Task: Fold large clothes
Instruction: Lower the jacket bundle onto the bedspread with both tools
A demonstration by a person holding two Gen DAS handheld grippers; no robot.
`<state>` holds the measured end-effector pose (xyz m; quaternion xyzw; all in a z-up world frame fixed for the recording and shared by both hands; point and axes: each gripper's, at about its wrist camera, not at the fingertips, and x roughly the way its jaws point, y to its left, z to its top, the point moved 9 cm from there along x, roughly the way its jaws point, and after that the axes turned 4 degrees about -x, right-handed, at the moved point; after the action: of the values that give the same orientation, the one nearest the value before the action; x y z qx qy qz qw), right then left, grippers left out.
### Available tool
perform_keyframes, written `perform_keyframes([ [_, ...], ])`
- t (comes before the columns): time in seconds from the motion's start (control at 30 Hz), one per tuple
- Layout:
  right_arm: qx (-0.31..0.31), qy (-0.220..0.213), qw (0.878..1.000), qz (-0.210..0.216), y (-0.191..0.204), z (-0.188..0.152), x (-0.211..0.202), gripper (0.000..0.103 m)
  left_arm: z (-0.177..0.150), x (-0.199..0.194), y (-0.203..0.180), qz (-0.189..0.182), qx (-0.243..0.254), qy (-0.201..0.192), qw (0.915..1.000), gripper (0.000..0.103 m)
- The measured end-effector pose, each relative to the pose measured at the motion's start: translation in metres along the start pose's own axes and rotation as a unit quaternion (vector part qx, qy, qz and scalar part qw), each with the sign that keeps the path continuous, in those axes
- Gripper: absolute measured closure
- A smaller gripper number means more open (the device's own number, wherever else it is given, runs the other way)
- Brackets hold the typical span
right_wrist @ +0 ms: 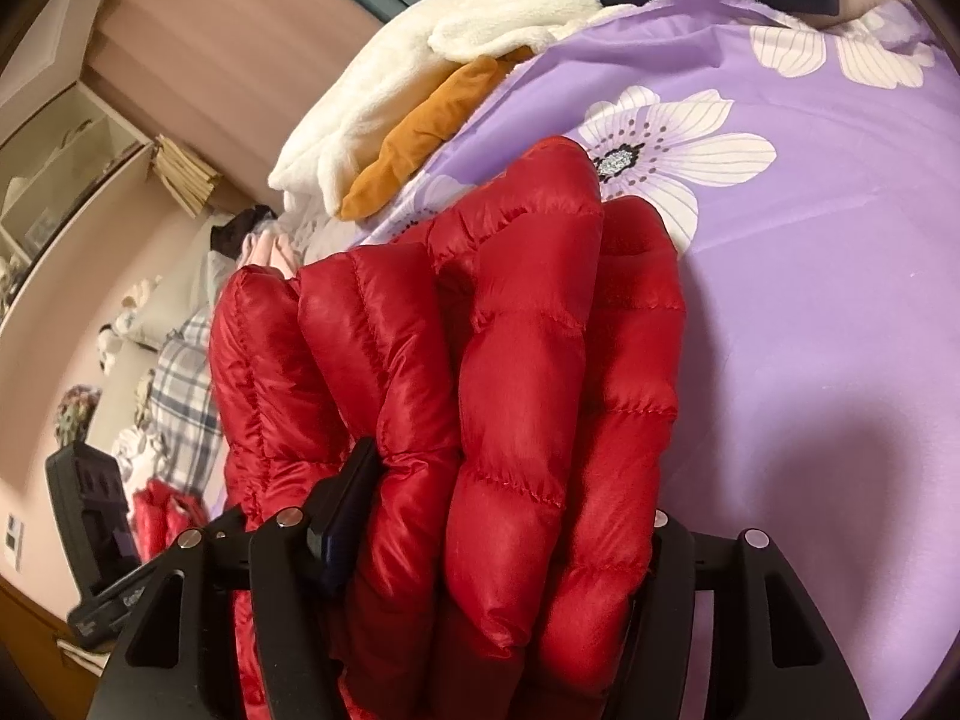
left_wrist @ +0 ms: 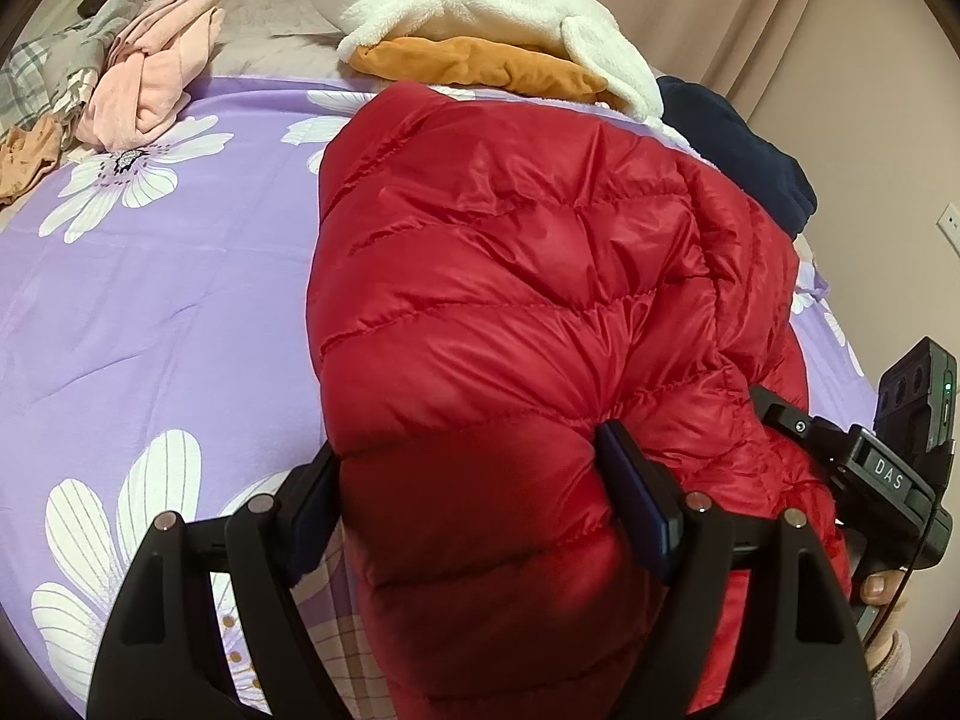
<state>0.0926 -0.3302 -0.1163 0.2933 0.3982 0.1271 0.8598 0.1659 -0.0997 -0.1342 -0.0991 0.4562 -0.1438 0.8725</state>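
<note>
A red quilted puffer jacket [left_wrist: 510, 276] lies bunched on the purple flowered bed sheet [left_wrist: 150, 300]. My left gripper [left_wrist: 474, 492] is shut on a thick fold of the jacket, its fingers pressed into both sides. My right gripper [right_wrist: 498, 516] is shut on another thick bundle of the red jacket [right_wrist: 510, 360], with the right finger hidden behind fabric. The right gripper also shows in the left wrist view [left_wrist: 870, 468], close beside the jacket's right edge.
At the head of the bed lie a white fleece garment [left_wrist: 480, 0], an orange garment [left_wrist: 480, 66], a dark navy garment [left_wrist: 732, 138] and a pink garment [left_wrist: 150, 78]. Curtains and a wall stand behind. Shelves [right_wrist: 72, 150] line the wall.
</note>
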Motion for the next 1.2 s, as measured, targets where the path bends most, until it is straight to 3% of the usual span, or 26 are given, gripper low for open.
perform_keyframes([
  [1.2, -0.018, 0.001, 0.999, -0.044, 0.0000, -0.0011, -0.0070, 0.040, -0.0059, -0.0092, -0.0026, 0.041, 0.024, -0.002, 0.9989, 0.020],
])
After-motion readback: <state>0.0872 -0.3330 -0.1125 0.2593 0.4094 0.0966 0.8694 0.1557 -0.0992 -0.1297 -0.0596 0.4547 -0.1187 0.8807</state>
